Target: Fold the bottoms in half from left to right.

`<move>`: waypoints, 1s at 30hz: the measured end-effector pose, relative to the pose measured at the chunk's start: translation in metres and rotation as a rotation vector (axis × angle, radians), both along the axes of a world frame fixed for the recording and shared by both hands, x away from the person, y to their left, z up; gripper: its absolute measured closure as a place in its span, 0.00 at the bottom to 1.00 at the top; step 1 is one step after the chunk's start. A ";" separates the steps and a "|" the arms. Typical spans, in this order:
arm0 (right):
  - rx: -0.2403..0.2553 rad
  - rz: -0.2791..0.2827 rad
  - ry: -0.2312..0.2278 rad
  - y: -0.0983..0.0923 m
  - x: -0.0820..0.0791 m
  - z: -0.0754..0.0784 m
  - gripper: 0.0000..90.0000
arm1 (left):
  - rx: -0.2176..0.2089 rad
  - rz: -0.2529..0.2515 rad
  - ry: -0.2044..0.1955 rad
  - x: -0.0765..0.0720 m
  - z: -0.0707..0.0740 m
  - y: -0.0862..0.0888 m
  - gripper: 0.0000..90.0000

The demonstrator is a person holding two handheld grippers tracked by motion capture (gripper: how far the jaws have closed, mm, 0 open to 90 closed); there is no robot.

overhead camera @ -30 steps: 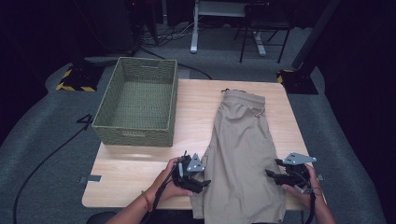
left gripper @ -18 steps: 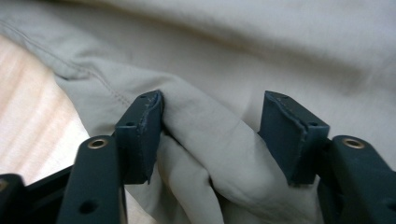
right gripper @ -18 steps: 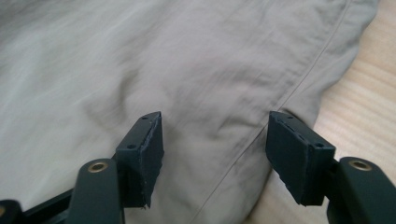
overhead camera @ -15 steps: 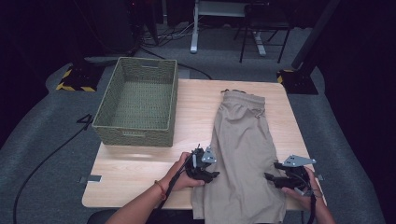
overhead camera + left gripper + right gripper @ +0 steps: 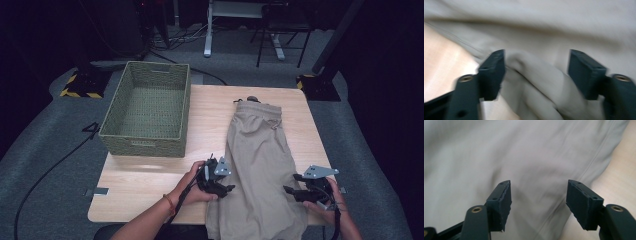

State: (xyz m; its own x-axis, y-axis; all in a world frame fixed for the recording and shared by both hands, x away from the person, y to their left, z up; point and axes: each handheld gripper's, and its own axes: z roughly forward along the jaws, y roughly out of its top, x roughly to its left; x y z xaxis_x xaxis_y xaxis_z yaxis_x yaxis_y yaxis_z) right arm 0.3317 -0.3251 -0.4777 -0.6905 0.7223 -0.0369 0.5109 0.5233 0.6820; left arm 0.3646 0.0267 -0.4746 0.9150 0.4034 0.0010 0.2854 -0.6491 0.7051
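We see khaki shorts (image 5: 260, 165) lying flat on the right half of the table (image 5: 145, 175), their near end hanging over the near edge. The left gripper (image 5: 536, 72) sits at their left edge; its jaws have just been opening, with a raised fold between them. The right gripper (image 5: 539, 195) holds its jaws apart over the right edge.

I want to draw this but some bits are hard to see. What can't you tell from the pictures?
- Beige fabric shorts: the hem runs off the high view's bottom edge.
- Raised fold of cloth between the left gripper jaws: the left gripper view is blurred, so contact is unclear.
- Woven green basket: its near wall hides part of the floor inside.
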 end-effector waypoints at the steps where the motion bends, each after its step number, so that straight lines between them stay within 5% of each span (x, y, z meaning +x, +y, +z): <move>1: 0.015 -0.008 -0.018 0.000 0.004 0.004 0.40 | -0.008 0.011 -0.001 0.005 0.004 -0.002 0.25; 8: 0.041 -0.123 -0.144 -0.003 0.058 0.032 0.38 | -0.007 0.053 -0.066 0.052 0.027 -0.026 0.20; 12: 0.026 -0.134 -0.137 -0.001 0.094 0.032 0.44 | 0.021 0.098 -0.057 0.075 0.024 -0.042 0.21; 17: 0.020 -0.143 -0.072 0.000 0.118 0.010 0.51 | 0.077 0.120 -0.018 0.096 0.005 -0.049 0.30; 19: 0.036 -0.139 -0.035 0.001 0.120 0.002 0.55 | 0.089 0.134 -0.001 0.099 -0.002 -0.050 0.34; 24: -0.050 -0.103 -0.030 0.006 0.111 -0.010 0.58 | 0.096 0.111 0.028 0.097 -0.011 -0.049 0.42; 30: -0.033 -0.091 -0.031 0.000 0.091 -0.012 0.60 | 0.086 0.086 0.051 0.086 -0.016 -0.047 0.42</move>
